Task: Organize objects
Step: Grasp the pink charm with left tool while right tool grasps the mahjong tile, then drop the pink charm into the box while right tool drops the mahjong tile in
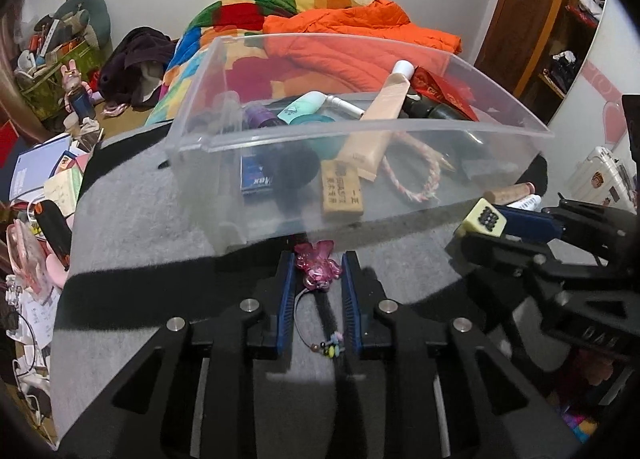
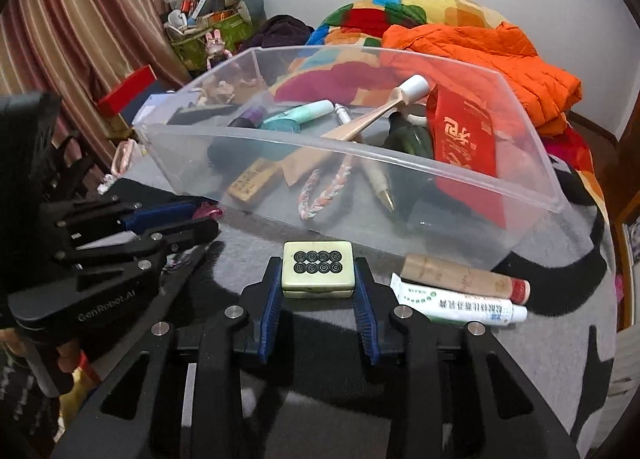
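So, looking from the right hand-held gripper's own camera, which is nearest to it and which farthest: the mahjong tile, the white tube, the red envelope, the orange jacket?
1. Mahjong tile: between the right hand-held gripper fingers.
2. White tube: on the grey cloth, just right.
3. Red envelope: inside the clear bin, right end.
4. Orange jacket: on the bed behind the bin.

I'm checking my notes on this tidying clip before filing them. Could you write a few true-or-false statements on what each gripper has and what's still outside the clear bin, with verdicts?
1. The right gripper has a mahjong tile between its fingers. True.
2. The left gripper has a pen between its fingers. False: a pink charm on a cord.
3. Two tubes lie on the grey cloth outside the clear bin. True: a tan tube and a white ointment tube.
4. The clear bin is empty. False: it holds a red envelope, a braided bracelet and more.
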Action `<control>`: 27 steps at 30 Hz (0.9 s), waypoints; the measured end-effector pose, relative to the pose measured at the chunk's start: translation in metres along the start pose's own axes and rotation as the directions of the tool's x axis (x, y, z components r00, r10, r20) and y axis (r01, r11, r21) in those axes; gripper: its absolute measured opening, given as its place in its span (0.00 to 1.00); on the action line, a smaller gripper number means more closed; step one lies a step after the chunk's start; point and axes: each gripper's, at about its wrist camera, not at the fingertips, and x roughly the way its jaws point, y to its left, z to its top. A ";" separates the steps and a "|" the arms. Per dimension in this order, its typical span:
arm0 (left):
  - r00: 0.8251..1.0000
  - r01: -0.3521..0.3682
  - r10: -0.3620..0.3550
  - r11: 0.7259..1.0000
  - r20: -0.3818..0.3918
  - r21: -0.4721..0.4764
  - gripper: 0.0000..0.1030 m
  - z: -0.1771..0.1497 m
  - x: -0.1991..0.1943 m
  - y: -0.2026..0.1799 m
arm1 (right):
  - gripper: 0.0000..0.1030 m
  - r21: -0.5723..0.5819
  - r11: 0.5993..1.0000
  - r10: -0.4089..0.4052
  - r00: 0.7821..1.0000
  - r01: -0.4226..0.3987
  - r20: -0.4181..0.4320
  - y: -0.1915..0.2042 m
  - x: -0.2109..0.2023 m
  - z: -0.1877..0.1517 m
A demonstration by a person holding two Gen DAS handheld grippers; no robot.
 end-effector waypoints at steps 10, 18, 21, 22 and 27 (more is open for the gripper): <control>0.996 0.048 -0.045 0.998 0.073 -0.040 0.22 -0.006 -0.039 0.002 | 0.30 0.057 0.997 0.043 0.997 -0.047 0.063 0.000 -0.032 0.001; 0.984 0.055 -0.048 0.998 0.173 -0.035 0.22 0.010 -0.079 -0.002 | 0.30 0.075 0.995 0.048 0.987 -0.060 0.155 -0.005 -0.065 0.015; 0.977 0.063 -0.055 0.997 0.204 -0.033 0.22 0.014 -0.091 -0.002 | 0.30 0.079 0.995 0.042 0.981 -0.058 0.191 -0.008 -0.077 0.021; 0.975 0.064 -0.056 0.997 0.214 -0.031 0.22 0.016 -0.095 -0.002 | 0.30 0.081 0.995 0.039 0.979 -0.057 0.201 -0.009 -0.080 0.023; 0.961 0.064 -0.057 0.998 0.271 -0.017 0.22 0.032 -0.115 -0.003 | 0.30 0.087 0.995 0.022 0.966 -0.046 0.259 -0.015 -0.098 0.034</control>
